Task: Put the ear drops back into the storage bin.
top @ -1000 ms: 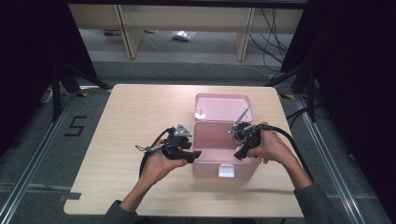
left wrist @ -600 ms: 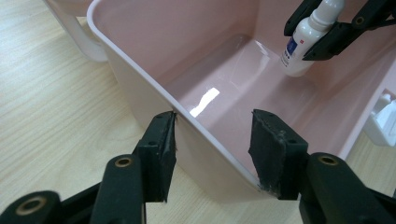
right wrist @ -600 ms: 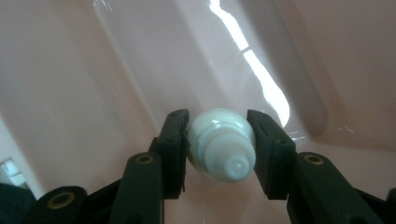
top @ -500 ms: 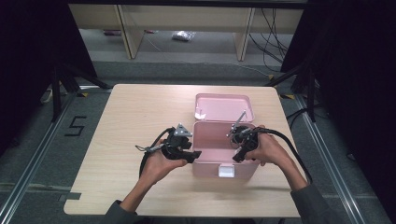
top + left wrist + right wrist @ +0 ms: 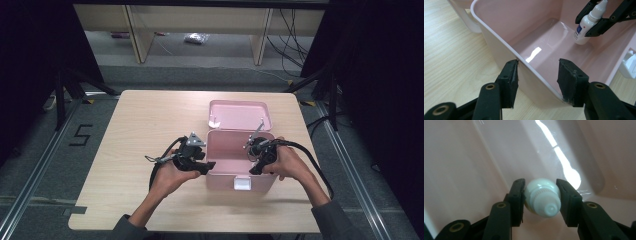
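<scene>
In the high view, the pink box (image 5: 240, 162) sits right of centre on the wooden table (image 5: 135, 125), its near wall close to the near edge and its lid (image 5: 240, 115) lying open behind it on the far side. Bare wood stretches wide to the left; on the right, only a narrow strip lies between the box and the table edge. The left gripper (image 5: 206, 166) meets the box's left wall, and the right gripper (image 5: 255, 167) reaches down into the box from the right.

In the left gripper view, the left gripper (image 5: 537, 78) straddles the box's rim (image 5: 499, 40), one jaw outside touching the wall, the other inside and apart from it, so the jaws stand spread, not clamped. Farther off, the white bottle (image 5: 587, 23) stands upright on the box floor between the other gripper's jaws.

In the right gripper view, the right gripper (image 5: 541, 195) is clenched on the bottle (image 5: 542, 197), a pad pressing each side below the cap, above the glossy pink floor.
</scene>
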{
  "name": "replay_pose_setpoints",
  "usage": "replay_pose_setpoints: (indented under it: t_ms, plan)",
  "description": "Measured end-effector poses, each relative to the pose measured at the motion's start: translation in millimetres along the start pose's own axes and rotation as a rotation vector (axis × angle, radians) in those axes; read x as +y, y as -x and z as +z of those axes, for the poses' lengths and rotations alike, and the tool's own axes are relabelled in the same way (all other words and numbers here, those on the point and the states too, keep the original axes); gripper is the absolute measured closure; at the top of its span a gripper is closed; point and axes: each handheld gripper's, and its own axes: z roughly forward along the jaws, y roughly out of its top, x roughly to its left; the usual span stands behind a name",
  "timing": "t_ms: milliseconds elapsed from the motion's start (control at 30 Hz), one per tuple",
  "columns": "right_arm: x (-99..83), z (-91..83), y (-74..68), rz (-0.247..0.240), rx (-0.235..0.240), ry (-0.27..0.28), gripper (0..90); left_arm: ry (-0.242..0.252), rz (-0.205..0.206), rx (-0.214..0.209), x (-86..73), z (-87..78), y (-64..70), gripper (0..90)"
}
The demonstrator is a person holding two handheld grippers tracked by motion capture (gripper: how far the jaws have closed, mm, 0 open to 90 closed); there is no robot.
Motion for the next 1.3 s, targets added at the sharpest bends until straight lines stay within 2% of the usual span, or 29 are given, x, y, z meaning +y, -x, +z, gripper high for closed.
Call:
replay_pose_setpoints:
  t_ms: [100, 200, 267, 333, 367, 467, 533, 700, 833, 900, 1000, 1100, 1133, 1233, 1267, 1300]
  plan:
    - [0.1, 1.3, 1.0, -0.020, -0.001, 0.002, 60.5, 0.000, 0.000, 0.000, 0.0, 0.0, 0.0, 50.3]
    - [0.2, 1.9, -1.1, 0.006, -0.006, -0.004, 60.5, 0.000, 0.000, 0.000, 0.0, -0.1, 0.0, 50.3]
    - [0.6, 2.6, -1.2, -0.002, -0.005, -0.004, 60.5, 0.000, 0.000, 0.001, 0.0, -0.1, 0.1, 50.4]
    - [1.3, 4.0, 0.3, -0.031, -0.004, 0.001, 60.5, -0.001, -0.001, 0.000, 0.0, -0.1, 0.1, 50.4]
    - [1.3, 4.5, -1.9, -0.003, -0.003, -0.004, 60.5, 0.000, -0.001, 0.001, 0.0, -0.1, 0.1, 50.4]
    - [2.4, 6.4, -1.8, -0.019, -0.007, -0.008, 60.5, -0.001, -0.001, 0.000, 0.0, -0.1, 0.1, 50.4]
    - [2.6, 6.6, -2.4, -0.007, -0.001, -0.006, 60.4, -0.001, -0.001, 0.000, 0.0, -0.1, 0.1, 50.4]
    - [2.1, 5.2, -1.5, -0.019, -0.007, -0.013, 60.1, 0.000, -0.002, 0.001, 0.0, -0.1, 0.2, 50.4]
    - [1.3, 2.1, -0.8, -0.012, 0.012, 0.011, 59.2, 0.001, -0.002, -0.001, 0.1, -0.1, 0.3, 50.7]
    - [0.5, -1.7, -1.2, 0.001, 0.017, 0.032, 57.2, 0.000, -0.001, -0.001, 0.2, -0.1, 0.5, 50.8]
    - [-1.1, -6.6, -0.6, -0.003, 0.038, 0.058, 52.2, 0.003, -0.007, -0.001, 0.3, 0.0, 0.2, 50.8]
    - [-2.8, -13.5, 1.1, 0.014, 0.033, 0.102, 47.9, 0.007, -0.011, -0.001, 0.3, 0.2, 0.2, 50.4]
    - [-3.5, -16.9, 2.9, 0.002, 0.033, 0.119, 46.2, 0.007, -0.011, -0.001, 0.3, 0.2, 0.2, 50.3]
    - [-4.3, -24.6, 5.2, 0.016, 0.011, 0.157, 43.1, 0.011, -0.017, -0.004, 0.4, 0.2, 0.0, 49.7]
    - [-4.6, -28.4, 5.2, 0.036, 0.010, 0.176, 42.5, 0.012, -0.017, -0.005, 0.5, 0.2, 0.1, 49.0]
    - [-4.8, -32.5, 7.4, 0.035, 0.014, 0.202, 41.8, 0.011, -0.015, -0.003, 0.5, 0.1, -0.1, 48.2]
